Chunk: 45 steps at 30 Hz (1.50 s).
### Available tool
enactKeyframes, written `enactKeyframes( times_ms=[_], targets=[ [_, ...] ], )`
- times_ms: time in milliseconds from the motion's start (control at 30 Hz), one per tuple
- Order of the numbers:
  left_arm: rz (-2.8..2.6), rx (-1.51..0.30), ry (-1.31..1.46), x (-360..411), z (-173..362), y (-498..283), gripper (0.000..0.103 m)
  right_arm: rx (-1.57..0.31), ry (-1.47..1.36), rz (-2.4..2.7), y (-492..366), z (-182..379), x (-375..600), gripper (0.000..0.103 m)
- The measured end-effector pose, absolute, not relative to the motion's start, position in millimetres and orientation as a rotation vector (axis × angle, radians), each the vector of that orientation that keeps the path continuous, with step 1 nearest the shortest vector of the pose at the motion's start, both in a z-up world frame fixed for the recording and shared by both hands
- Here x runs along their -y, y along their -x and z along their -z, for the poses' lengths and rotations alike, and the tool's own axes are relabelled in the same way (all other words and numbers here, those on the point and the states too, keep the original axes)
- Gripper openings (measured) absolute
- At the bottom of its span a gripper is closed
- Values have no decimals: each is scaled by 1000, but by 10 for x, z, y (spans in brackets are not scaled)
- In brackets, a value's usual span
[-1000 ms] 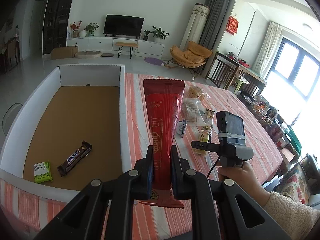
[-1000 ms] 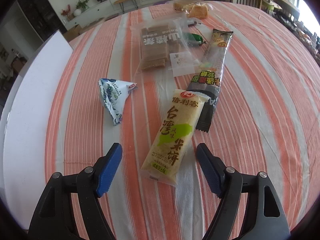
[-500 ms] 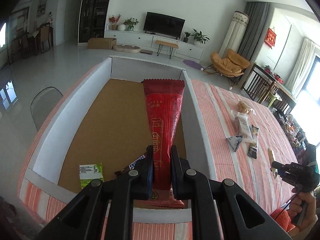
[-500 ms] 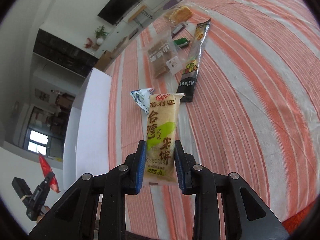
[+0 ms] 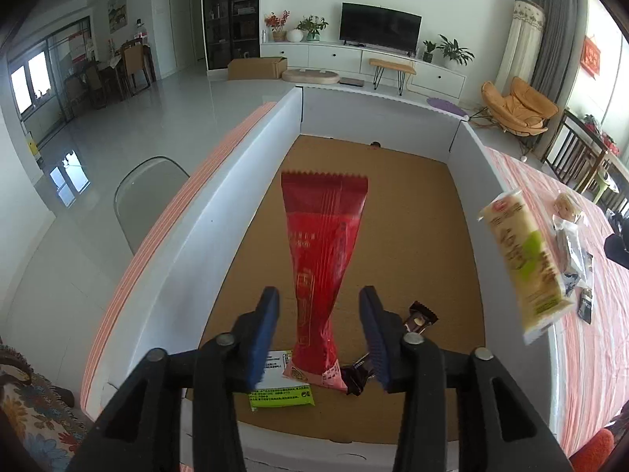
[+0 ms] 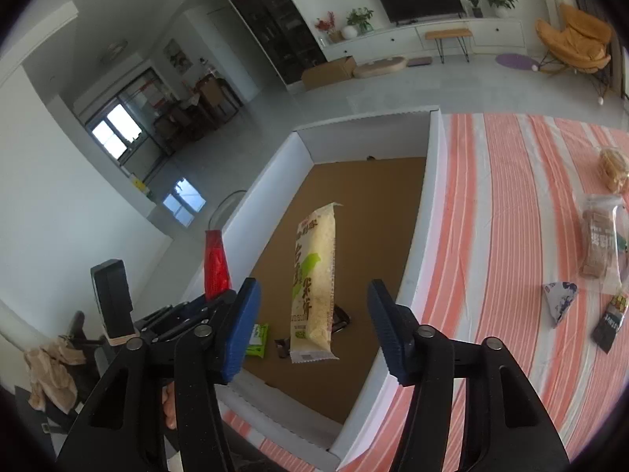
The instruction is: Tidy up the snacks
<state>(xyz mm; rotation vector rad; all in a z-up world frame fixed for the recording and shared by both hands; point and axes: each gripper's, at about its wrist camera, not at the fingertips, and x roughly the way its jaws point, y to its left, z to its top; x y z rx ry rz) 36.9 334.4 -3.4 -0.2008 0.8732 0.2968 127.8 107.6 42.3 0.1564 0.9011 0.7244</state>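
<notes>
The room has white walls and a glossy pale tile floor (image 5: 129, 133). A television (image 5: 380, 32) stands on a long white cabinet (image 5: 354, 59) against the far wall. An orange lounge chair (image 5: 519, 106) stands near grey curtains (image 5: 550, 27). Daylight enters through windows (image 5: 33, 82) at left.

The box (image 6: 416, 236) sits left of the loose snacks (image 6: 597, 244) on the table (image 6: 511, 196) (three packets (image 5: 354, 350), seemingly, lie inside).
</notes>
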Motion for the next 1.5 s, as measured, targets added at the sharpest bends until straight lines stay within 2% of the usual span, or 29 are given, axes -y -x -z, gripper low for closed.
enactKeyframes(
  times_ms=[33, 67, 233, 433, 633, 733, 900, 1167, 1500],
  targets=[
    [-312, -864, 196, -3333, 54, -344, 83, -894, -159, -705, -1275, -376, -1026, 69],
    [-321, -846, 187, -3307, 61, -301, 88, -888, -167, -694, -1254, -321, -929, 69],
    [-281, -822, 180, -3057, 82, -175, 88, -867, -110, -448, -1214, 116, -137, 69],
    [-92, -745, 179, -2337, -204, -98, 88, -867, -83, -16, -1147, 725, 1143, 70],
    [176, -719, 85, -1210, -462, -187, 100, -847, -95, 218, -926, 1022, 1949, 70],
    [264, -774, 40, -594, -341, -308, 100, -835, -210, 215, -930, 1015, 2115, 70],
    [297, -879, -10, 97, 192, -548, 100, -849, -202, 232, -1003, 1054, 2104, 71],
    [163, -917, -149, 205, 898, -892, 100, -854, -192, 247, -940, 1112, 2081, 72],
    [149, -940, -60, -20, 1058, -961, 103, -866, -144, 249, -971, 1147, 2002, 78]
  ],
)
